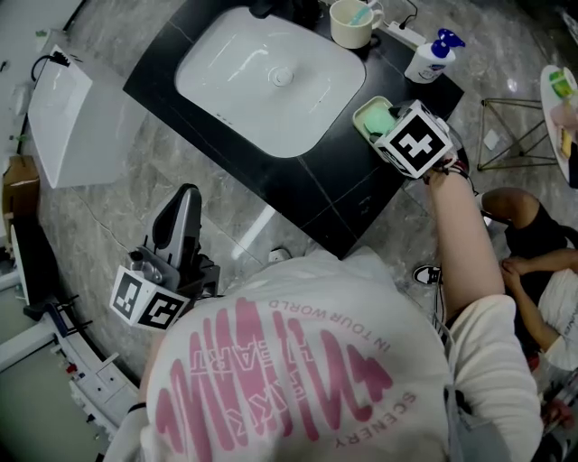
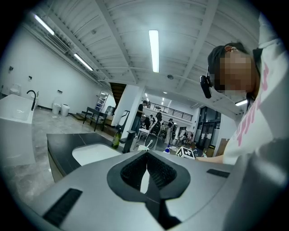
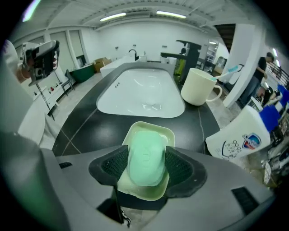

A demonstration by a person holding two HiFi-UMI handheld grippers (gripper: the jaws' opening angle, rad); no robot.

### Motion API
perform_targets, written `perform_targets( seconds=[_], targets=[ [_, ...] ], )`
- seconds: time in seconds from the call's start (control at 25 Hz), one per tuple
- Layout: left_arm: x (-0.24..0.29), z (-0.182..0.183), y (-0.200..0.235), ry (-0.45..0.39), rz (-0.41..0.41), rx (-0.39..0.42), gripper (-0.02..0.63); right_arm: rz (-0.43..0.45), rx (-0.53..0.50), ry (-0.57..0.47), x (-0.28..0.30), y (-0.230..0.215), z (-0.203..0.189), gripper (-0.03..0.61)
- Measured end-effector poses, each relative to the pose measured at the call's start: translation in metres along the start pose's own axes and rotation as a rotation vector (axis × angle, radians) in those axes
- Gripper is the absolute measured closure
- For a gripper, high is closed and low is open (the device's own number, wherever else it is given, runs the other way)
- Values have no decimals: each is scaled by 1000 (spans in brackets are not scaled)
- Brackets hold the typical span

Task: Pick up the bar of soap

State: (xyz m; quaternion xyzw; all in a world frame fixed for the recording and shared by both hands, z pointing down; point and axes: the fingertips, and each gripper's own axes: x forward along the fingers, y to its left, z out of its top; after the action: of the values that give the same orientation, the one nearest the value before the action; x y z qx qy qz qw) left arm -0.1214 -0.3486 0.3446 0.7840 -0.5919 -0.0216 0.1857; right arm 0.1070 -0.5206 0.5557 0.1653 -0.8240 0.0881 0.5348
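A black table point(image 1: 336, 209) carries a white basin point(image 1: 271, 81). Past the basin's right end stand a mug point(image 1: 352, 23) and a pump bottle point(image 1: 432, 59). The left tongs point(image 2: 146, 157), held off the table, are closed on nothing. The right tongs point(image 3: 146, 151) gape wide, pointing down over a pale dish point(image 3: 151, 125). The green soap point(image 3: 145, 164) lies in the dish, between the pads.

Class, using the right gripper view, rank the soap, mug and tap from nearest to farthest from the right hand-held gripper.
1. Soap: between the jaws, in its dish.
2. Mug: beyond, right of the sink.
3. Tap: farthest, behind the mug.
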Motion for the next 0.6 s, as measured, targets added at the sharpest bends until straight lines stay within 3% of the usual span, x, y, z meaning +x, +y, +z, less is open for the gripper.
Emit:
perform_targets(
  seconds=[0.36,0.6],
  targets=[
    [2,-2,6,-17,-19,-25,604,67,-293,384,8,7,-12,331],
    [5,-7,9,-23,-24,-37,604,94,-390,436,14,6,-7,331]
  ],
)
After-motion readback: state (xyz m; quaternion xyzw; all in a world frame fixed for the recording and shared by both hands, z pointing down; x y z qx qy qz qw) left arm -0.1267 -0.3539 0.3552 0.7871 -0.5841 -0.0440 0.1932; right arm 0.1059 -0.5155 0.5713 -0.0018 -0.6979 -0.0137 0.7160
